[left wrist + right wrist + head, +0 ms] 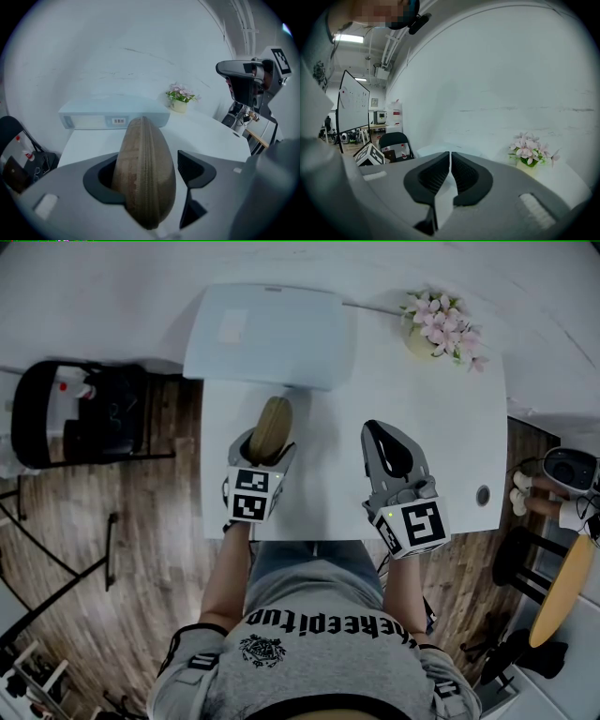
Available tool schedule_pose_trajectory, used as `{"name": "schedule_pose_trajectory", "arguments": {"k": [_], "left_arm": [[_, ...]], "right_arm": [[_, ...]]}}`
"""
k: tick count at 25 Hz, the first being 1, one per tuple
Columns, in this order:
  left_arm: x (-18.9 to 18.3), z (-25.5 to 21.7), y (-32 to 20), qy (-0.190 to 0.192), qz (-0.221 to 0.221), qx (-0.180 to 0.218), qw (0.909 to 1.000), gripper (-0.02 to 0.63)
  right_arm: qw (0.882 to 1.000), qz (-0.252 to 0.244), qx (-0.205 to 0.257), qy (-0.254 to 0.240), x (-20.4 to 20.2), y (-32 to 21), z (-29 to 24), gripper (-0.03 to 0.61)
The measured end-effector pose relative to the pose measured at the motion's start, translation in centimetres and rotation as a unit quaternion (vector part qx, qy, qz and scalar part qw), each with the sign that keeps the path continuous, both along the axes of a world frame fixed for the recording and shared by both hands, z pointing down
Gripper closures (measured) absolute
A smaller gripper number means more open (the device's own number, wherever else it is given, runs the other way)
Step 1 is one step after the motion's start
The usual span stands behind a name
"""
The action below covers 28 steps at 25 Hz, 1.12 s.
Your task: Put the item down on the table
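A brown zipped case (pixel 271 427) stands on edge between the jaws of my left gripper (pixel 266 448), over the near left part of the white table (pixel 441 456). In the left gripper view the case (pixel 143 150) leans on the left jaw, and a thin gap shows between it and the right jaw, so the left gripper (pixel 149 176) is open around it. I cannot tell whether the case touches the tabletop. My right gripper (pixel 386 448) is over the table's middle, its black jaws shut with nothing between them (pixel 450 161).
A flat white box (pixel 267 334) lies at the table's far edge, ahead of the case. A pot of pink flowers (pixel 442 329) stands at the far right corner. A black chair (pixel 80 413) is on the wooden floor to the left.
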<state>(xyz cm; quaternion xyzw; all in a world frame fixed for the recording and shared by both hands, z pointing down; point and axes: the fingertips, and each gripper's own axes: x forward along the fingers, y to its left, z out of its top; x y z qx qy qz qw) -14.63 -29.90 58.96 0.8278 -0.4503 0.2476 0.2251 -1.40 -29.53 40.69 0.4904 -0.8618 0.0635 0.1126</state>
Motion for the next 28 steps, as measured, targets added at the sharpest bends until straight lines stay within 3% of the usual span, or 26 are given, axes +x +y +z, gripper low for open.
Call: {"name": "schedule_pose_trajectory", "arguments": {"k": [4, 9, 18, 28], "left_arm": [[-0.3, -1.8, -0.1, -0.002, -0.003, 0.041, 0.9991, 0.227], [-1.6, -4.9, 0.2, -0.003, -0.04, 0.086, 0.9955, 0.284], [-3.8, -10.6, 2.1, -0.009, -0.107, 0.161, 0.9811, 0.597], [-3.4, -16.0, 4.7, 0.009, -0.135, 0.214, 0.9675, 0.598]], "right_arm": [[1.0, -0.007, 0.003, -0.002, -0.1, 0.3, -0.2, 0.569], [1.0, -0.024, 0.013, -0.009, -0.6, 0.7, -0.8, 0.569], [0.998, -0.061, 0.022, -0.018, -1.3, 2.3, -1.6, 0.569], [0.994, -0.094, 0.04, -0.023, -1.1, 4.1, -3.2, 0.569]]}}
